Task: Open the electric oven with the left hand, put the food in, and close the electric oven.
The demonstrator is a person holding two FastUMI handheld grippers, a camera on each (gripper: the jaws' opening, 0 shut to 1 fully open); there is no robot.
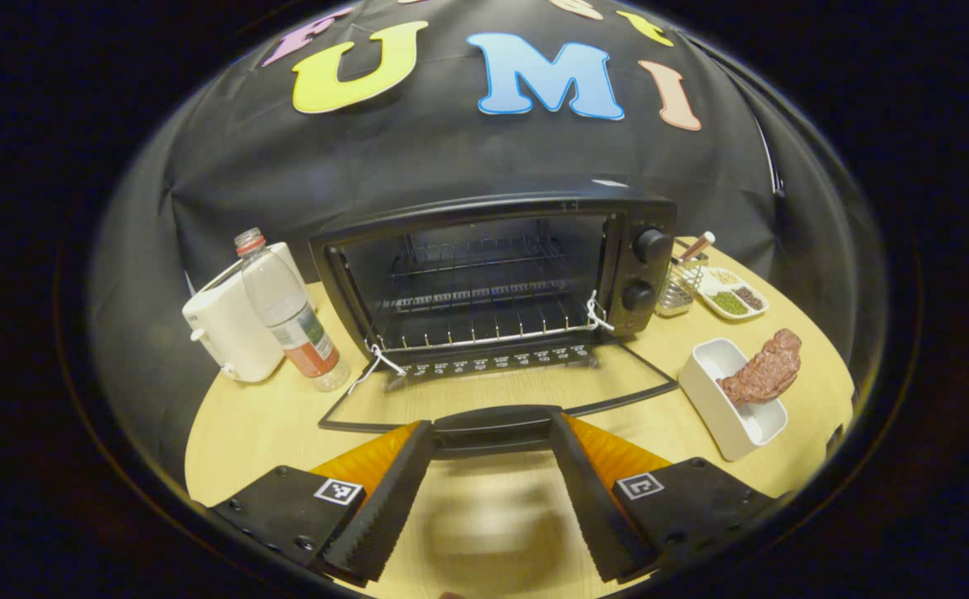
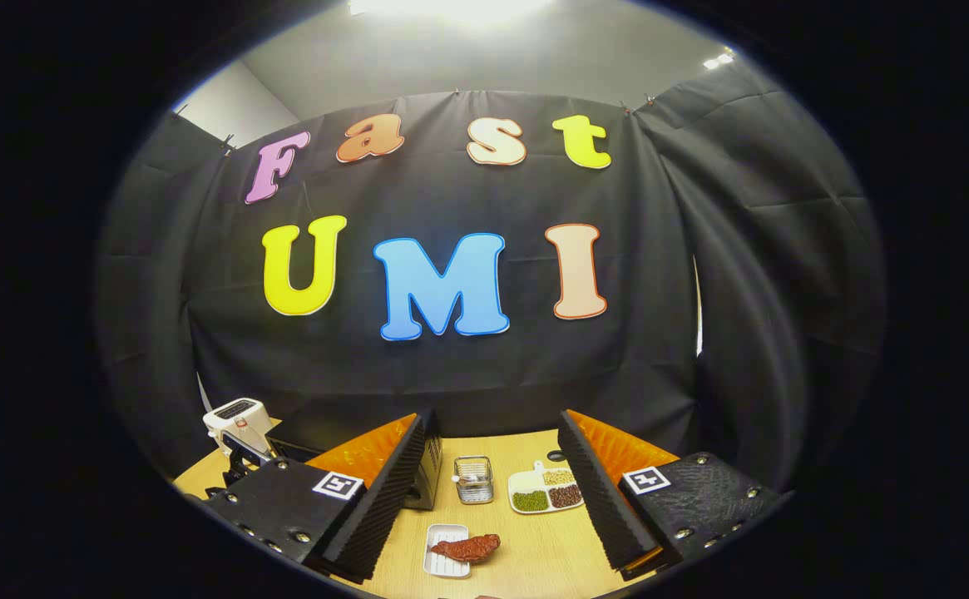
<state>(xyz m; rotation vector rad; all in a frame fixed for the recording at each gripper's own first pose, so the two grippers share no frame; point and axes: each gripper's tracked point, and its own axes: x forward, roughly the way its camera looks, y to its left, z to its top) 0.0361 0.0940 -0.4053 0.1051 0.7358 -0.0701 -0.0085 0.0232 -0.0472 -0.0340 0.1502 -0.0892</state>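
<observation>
The black electric oven stands open at the back of the table, its wire rack bare. Its glass door lies folded flat toward me. The door handle sits between the tips of my left gripper, whose fingers stand wide apart, open. A brownish-red piece of meat rests on a white rectangular dish to the right of the door. In the right gripper view, my right gripper hangs open above the table, with the meat and its dish below it. A corner of the oven shows behind its left finger.
A plastic bottle and a white appliance stand left of the oven. A small wire basket and a plate of beans sit to its right. The wooden table's rounded edge runs close on both sides.
</observation>
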